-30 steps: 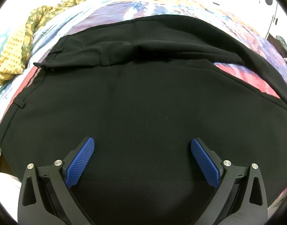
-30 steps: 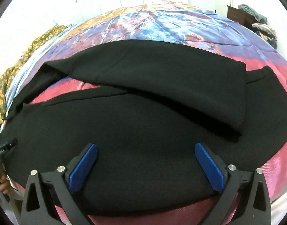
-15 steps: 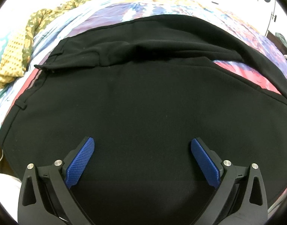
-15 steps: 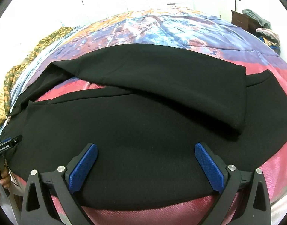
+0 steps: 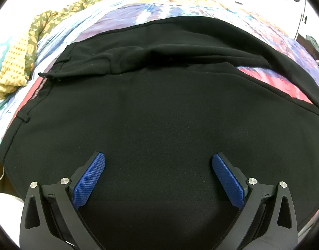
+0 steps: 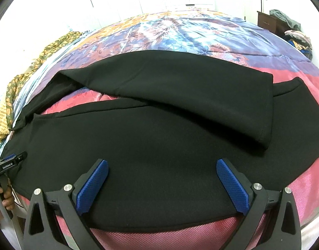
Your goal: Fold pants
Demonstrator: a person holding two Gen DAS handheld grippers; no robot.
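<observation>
Pants spread on bed, both grippers empty

Pants, black, lay flat across the patterned bedspread, one leg folded over the other. The left gripper and the right gripper each hovered above the fabric, jaws spread wide, holding nothing. A yellow-green cloth lay bunched just beside the waistband end.

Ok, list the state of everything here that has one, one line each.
left claw: open, empty, over the pants.
right claw: open, empty, above the near leg.
black pants: spread on the bedspread, not yet folded; far leg lying across the near one.
yellow patterned cloth: crumpled beside the bedspread.
</observation>
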